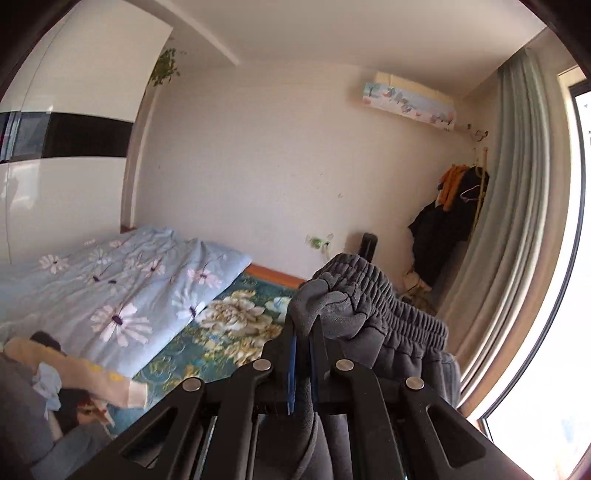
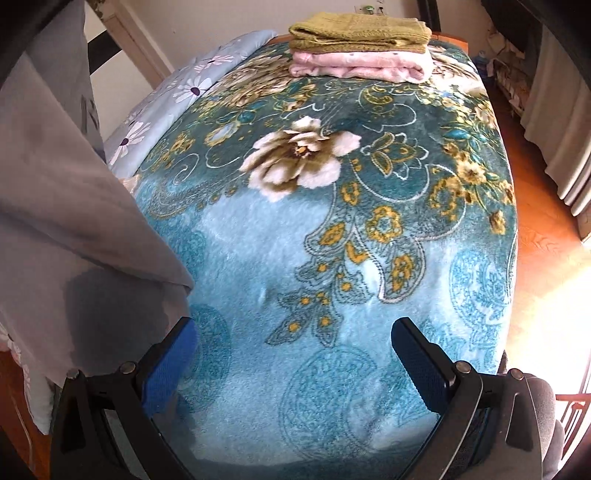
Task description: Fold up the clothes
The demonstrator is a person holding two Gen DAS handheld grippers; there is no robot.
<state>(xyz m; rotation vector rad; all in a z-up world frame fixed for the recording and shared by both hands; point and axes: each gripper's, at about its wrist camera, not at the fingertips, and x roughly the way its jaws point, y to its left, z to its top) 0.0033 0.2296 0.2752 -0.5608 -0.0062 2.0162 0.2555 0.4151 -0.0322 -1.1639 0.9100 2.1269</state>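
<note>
Currently: dark grey elastic-waist sweatpants (image 1: 373, 306), lifted.
Left gripper (image 1: 303, 332) pinches their waistband; right gripper (image 2: 295, 354) spread above teal floral bed blanket (image 2: 332, 221).

Daylight from the window (image 1: 585, 258) right of my tongs overexposes; fisheye edges curve, near cloth blurs.

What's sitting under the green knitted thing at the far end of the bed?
A folded pink garment lies directly under the folded green knit, resting on the floral blanket. Anything between the layers is hidden.
</note>
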